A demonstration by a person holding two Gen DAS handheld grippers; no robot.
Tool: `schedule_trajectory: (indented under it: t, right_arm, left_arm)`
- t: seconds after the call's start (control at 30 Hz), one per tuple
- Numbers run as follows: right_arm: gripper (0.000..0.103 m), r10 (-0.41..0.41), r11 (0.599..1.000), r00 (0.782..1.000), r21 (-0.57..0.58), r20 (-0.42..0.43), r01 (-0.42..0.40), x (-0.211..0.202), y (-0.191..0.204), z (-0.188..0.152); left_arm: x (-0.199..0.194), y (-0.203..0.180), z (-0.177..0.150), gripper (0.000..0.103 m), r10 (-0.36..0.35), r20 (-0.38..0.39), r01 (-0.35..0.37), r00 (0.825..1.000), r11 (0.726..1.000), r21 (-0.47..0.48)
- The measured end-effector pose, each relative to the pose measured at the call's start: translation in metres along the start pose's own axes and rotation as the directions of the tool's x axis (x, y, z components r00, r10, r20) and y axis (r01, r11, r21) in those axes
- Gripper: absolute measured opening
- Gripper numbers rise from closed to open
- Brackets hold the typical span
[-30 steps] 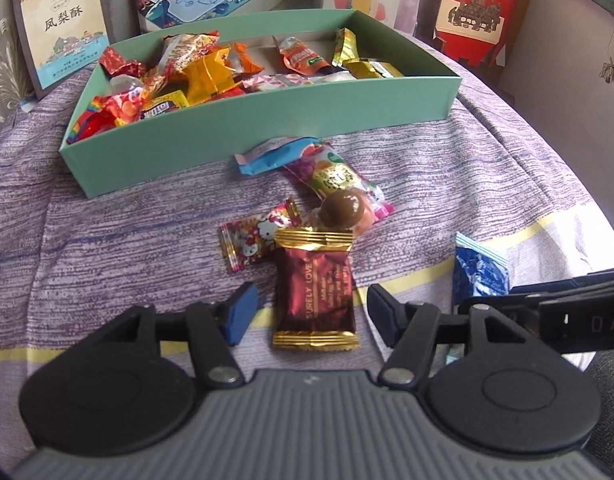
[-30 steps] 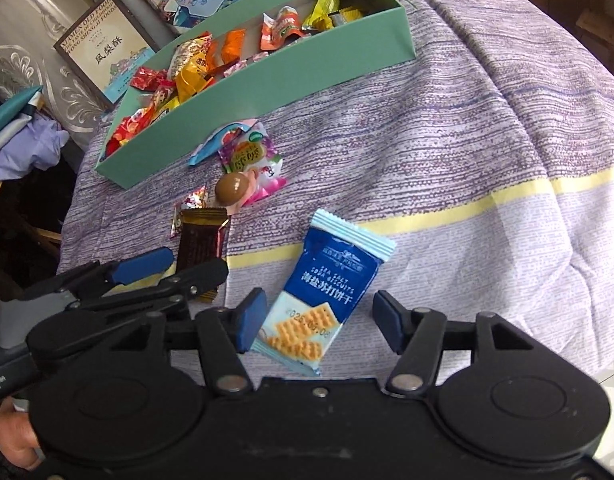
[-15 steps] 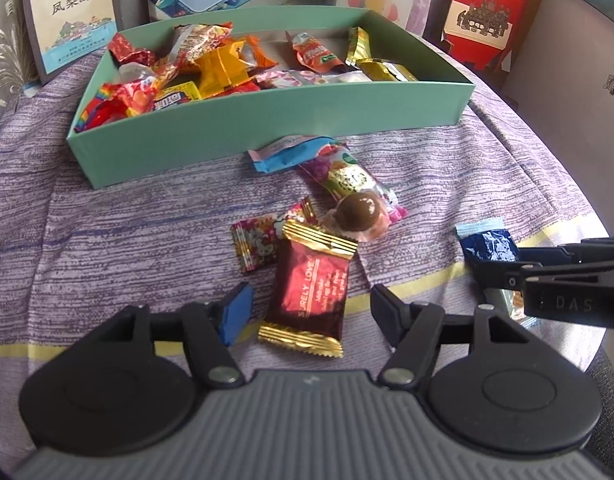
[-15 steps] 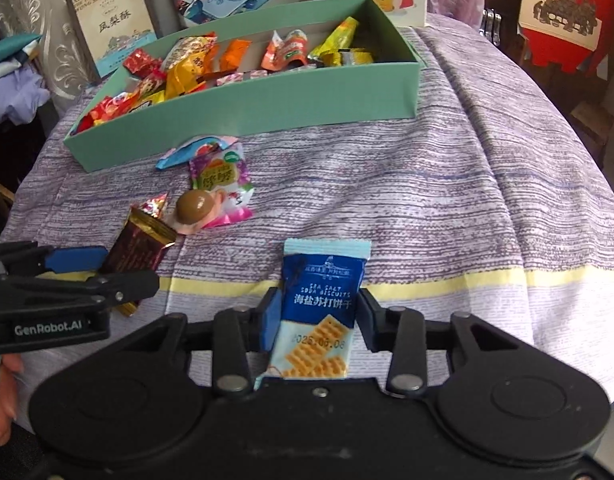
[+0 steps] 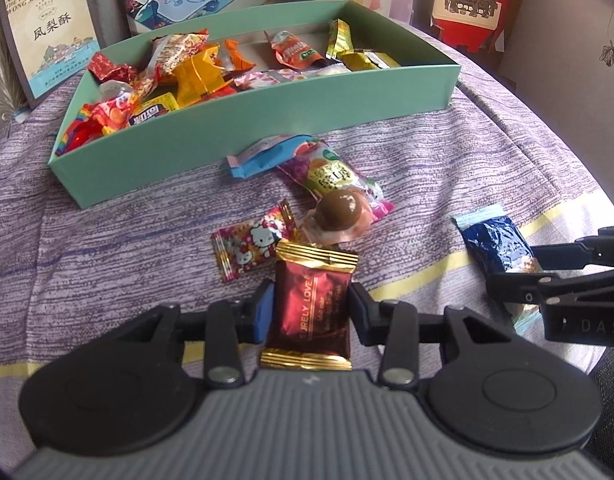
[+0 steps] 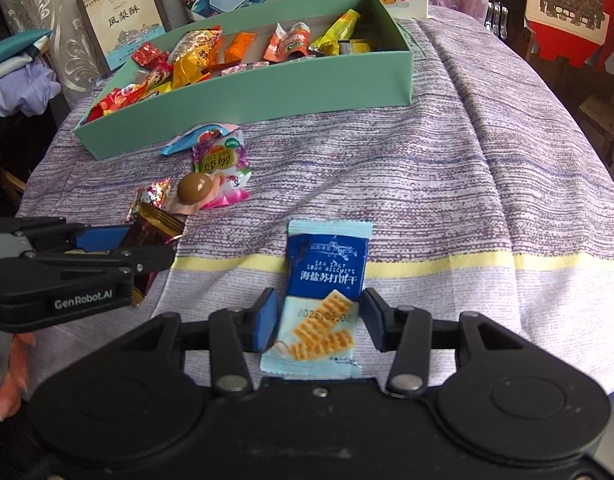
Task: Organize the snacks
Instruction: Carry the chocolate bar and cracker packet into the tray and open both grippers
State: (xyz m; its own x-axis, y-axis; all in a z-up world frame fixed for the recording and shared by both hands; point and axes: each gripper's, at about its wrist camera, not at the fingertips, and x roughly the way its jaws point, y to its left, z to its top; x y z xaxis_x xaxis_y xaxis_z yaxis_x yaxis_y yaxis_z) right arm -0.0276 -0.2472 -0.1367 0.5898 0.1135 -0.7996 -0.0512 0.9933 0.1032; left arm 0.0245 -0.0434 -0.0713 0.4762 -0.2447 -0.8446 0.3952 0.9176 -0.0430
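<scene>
A dark red and gold snack packet lies on the purple cloth between the pads of my left gripper. Its jaws are closing and both pads press the packet's sides. My right gripper straddles a blue sea-salt biscuit packet. Its jaws are opening, and a thin gap shows at the left pad. A teal box full of wrapped snacks stands behind. Each gripper shows in the other's view: the right gripper at the right edge, the left gripper at the left.
Between the box and the grippers lie a Hello Kitty candy, a brown chocolate ball, a fruit jelly packet and a blue-pink wrapper. Boxes and a framed card stand behind. The table curves away on the right. A hand holds the left gripper.
The left jaws closed from wide apart onto the dark red packet. The right gripper rolled level and closed on the biscuit packet, then widened slightly.
</scene>
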Motion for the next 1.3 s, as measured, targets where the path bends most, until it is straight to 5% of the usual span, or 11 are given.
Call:
schedule_trajectory:
  t: [0.17, 0.67, 1.0, 1.3]
  right_arm:
    - [0.036, 0.022, 1.000, 1.000, 0.013, 0.008, -0.022, -0.003, -0.001, 0.007]
    - [0.036, 0.099, 0.992, 0.989, 0.066, 0.109, -0.107, -0.033, -0.013, 0.060]
    - [0.036, 0.142, 0.984, 0.973, 0.079, 0.182, -0.158, -0.033, -0.021, 0.132]
    - [0.036, 0.174, 0.974, 0.966, 0.112, 0.191, -0.197, 0.015, -0.019, 0.213]
  left_arm:
    - [-0.009, 0.004, 0.002, 0.036, -0.016, 0.021, 0.016, 1.000, 1.000, -0.018]
    - [-0.046, 0.015, 0.027, 0.036, -0.105, 0.101, 0.111, 0.989, 0.992, -0.053]
    - [-0.050, 0.040, 0.086, 0.036, -0.091, 0.176, 0.106, 0.980, 0.991, -0.077]
    - [-0.003, 0.073, 0.156, 0.036, -0.061, 0.167, 0.081, 0.984, 0.990, -0.117]
